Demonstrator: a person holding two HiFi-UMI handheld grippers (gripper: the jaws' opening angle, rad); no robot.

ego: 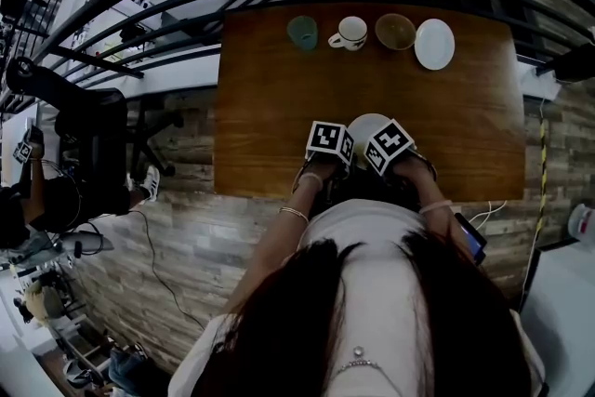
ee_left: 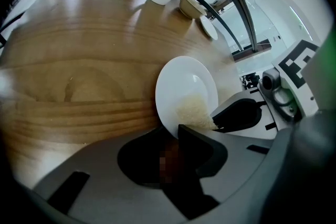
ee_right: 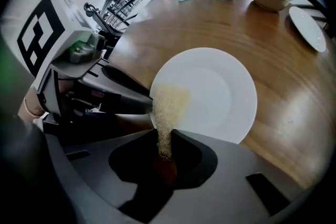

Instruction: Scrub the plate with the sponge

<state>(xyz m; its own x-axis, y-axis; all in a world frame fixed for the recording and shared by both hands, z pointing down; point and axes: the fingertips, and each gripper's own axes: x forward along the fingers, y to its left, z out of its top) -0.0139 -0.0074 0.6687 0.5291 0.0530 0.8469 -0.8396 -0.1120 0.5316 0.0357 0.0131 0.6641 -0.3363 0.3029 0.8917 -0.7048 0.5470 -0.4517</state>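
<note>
A white plate (ego: 369, 123) sits near the front edge of the wooden table (ego: 270, 107), between my two grippers. My left gripper (ee_left: 176, 134) is shut on the plate's (ee_left: 186, 86) near rim; from the right gripper view its fingers (ee_right: 128, 105) clamp the left edge of the plate (ee_right: 215, 92). My right gripper (ee_right: 165, 149) is shut on a pale yellow mesh sponge (ee_right: 168, 107), which lies against the plate's face close to that rim. The sponge (ee_left: 194, 113) and the right gripper (ee_left: 233, 115) also show in the left gripper view. In the head view the marker cubes hide both pairs of jaws.
Along the far edge of the table stand a green glass (ego: 302, 33), a white mug (ego: 351, 33), a tan bowl (ego: 395, 31) and a second white plate (ego: 434, 44). A black railing runs behind the table. A black chair (ego: 93, 135) stands to the left.
</note>
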